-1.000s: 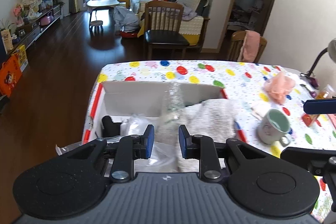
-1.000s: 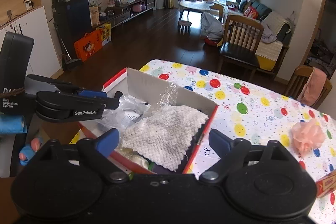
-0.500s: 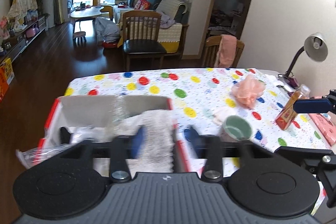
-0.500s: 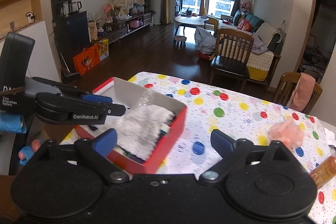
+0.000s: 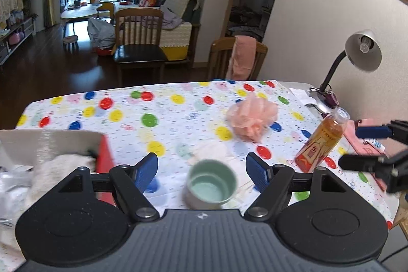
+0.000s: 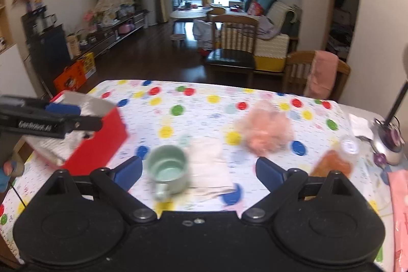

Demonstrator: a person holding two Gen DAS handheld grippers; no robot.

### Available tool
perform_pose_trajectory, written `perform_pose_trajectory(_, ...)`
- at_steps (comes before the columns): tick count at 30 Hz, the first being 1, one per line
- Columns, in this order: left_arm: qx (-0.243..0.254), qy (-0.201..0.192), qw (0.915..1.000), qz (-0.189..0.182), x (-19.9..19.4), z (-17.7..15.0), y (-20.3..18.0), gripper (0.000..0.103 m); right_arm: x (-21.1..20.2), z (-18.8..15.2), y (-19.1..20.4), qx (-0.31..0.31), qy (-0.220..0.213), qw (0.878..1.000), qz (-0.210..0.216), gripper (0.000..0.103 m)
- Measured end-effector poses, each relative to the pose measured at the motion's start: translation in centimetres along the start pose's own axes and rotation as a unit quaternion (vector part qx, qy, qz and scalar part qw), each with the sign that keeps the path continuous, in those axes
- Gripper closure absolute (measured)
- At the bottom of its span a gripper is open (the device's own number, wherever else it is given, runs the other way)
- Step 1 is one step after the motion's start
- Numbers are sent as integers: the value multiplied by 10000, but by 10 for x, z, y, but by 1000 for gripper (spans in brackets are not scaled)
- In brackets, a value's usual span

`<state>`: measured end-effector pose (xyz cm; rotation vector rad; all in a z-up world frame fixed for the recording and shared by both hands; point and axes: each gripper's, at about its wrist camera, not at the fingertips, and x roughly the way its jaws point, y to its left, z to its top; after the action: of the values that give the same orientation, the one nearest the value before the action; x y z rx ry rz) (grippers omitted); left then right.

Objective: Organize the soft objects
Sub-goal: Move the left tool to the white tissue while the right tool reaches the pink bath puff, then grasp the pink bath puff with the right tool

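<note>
Both grippers hover over the polka-dot worktop (image 5: 178,108) with fingers spread wide, holding nothing. Nearest, a pale green mug (image 6: 167,168) sits between the right gripper (image 6: 199,168)'s fingers; a flat white cloth (image 6: 207,162) touches its right side. Beyond, right of centre, lies a fluffy pink mesh pouf (image 6: 265,130), nearer the right gripper than the left gripper (image 5: 201,170). The red box (image 6: 99,137) of soft items sits far left.
</note>
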<state>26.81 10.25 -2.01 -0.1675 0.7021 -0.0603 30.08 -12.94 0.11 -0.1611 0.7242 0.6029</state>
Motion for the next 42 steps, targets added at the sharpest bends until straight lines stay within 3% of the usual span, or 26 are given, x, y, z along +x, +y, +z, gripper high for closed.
perform_pose_trajectory(4,59,51,9999,-95,22,7,-26,26,4,8,-33,75,-55,9999,-104,7)
perform_pose_trajectory(6,111,93,9998,-125,32,10,-35,20,9,13,-48,112,-64,9998,-132,7)
perform_pose_trajectory(13,198,364,9991,7,68,28,-53,18,42,37,-83,305,63,9995,-100,5)
perform_pose_trajectory(20,-288,875,9952,330,123,47,-48,18,99,63,-103,809,321,9961,-125,0)
perform_pose_trajectory(28,-836,1830,9777,600,198,61,-37,15,174,73,-127,1468,808,9843,-559,0)
perform_pose_trajectory(34,-1149,2408,9623,527,245,63,-33,11,219,66,-151,1923,1127,9725,-673,0)
perform_pose_trajectory(38,-1425,2659,9514,614,271,57,-33,11,241,61,-156,2042,1304,9680,-657,1)
perform_pose_trajectory(42,-1412,2781,9480,631,292,53,-42,11,257,62,-153,1897,1391,9699,-635,1)
